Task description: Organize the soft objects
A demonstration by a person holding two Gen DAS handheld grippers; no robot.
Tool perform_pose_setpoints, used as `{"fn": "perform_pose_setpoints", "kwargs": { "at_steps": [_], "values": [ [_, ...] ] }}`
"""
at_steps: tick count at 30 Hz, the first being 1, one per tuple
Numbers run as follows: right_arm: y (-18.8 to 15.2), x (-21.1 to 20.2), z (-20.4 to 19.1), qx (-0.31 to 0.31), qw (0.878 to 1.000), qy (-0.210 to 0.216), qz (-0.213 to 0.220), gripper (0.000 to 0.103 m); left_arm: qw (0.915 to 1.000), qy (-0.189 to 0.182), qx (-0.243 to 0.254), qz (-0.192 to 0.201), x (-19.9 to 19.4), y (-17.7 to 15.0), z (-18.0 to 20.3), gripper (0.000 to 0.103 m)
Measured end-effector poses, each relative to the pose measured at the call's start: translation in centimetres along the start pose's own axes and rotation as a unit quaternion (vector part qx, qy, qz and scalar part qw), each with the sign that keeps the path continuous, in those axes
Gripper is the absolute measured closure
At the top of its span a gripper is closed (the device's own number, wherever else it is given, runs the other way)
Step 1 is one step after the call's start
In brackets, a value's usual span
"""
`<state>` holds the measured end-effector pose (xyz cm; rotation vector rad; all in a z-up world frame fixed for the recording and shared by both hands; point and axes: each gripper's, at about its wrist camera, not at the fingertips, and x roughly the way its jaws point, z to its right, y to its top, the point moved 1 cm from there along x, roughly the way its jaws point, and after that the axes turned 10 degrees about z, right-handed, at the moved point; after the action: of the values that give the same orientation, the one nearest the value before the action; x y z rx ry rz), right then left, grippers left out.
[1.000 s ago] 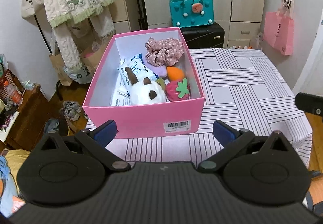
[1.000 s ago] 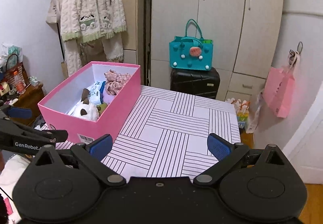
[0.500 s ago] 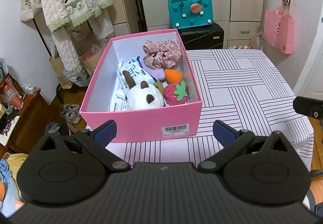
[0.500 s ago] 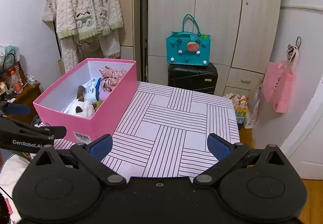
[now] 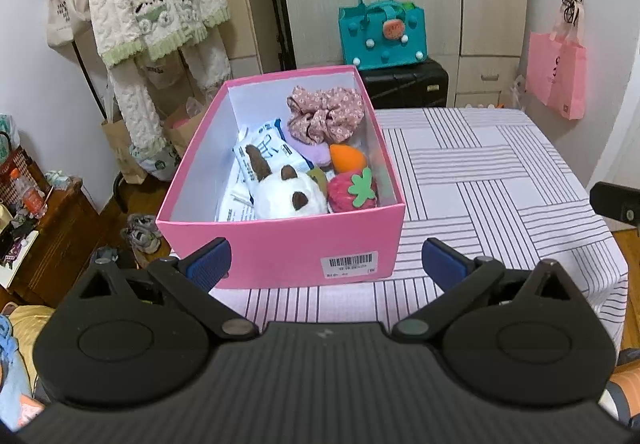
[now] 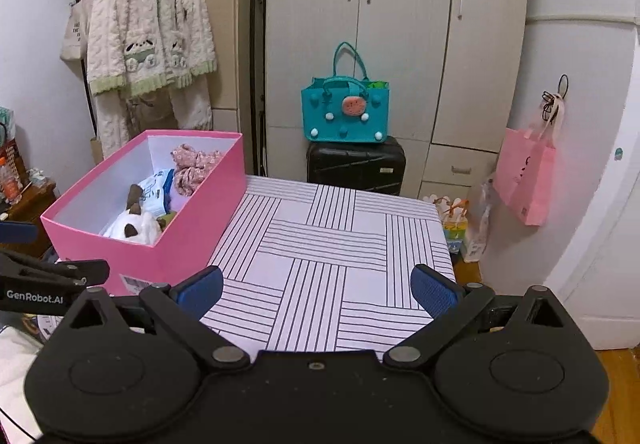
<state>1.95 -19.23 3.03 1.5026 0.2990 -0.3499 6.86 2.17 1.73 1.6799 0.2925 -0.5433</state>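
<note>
Bedroom setting: a table under a striped cloth (image 6: 328, 244), with a wardrobe, a teal bag (image 6: 346, 115) on a black suitcase and a hanging pink bag behind. A pink box (image 5: 288, 244) sits at the table's left end, its near left corner close to the edge. Its long axis runs away from the left camera toward the wardrobe, with the barcoded short wall facing the viewer. Inside lie a white plush toy (image 5: 288, 195), a strawberry (image 5: 354, 191), an orange piece (image 5: 347, 157), a flowered scrunchie (image 5: 326, 115) and a blue-and-white packet (image 5: 268, 155), all bunched toward the right wall. The cloth beside the box is bare. The left gripper (image 5: 324, 264) hangs before the box's near wall, fingers spread wide and empty; the right gripper (image 6: 316, 288) hangs over the cloth, likewise spread and empty. Risk, as judged: a forward push against the near wall could skew the light box or carry it toward the table edge.
</note>
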Motion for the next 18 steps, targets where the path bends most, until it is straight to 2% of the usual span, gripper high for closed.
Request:
{"fn": "perform_pose_setpoints", "kwargs": {
  "at_steps": [11,18],
  "values": [
    [-0.7,-1.2,0.2,0.001,0.998,-0.009,0.056,0.001,0.9981,0.002,-0.009,0.061,-0.8,-0.9,-0.1,0.000],
    [-1.1,-1.2,0.6,0.010,0.998,-0.014,0.059,0.001,0.9958,-0.013,-0.005,0.090,-1.3,-1.4,0.2,0.000]
  ]
}}
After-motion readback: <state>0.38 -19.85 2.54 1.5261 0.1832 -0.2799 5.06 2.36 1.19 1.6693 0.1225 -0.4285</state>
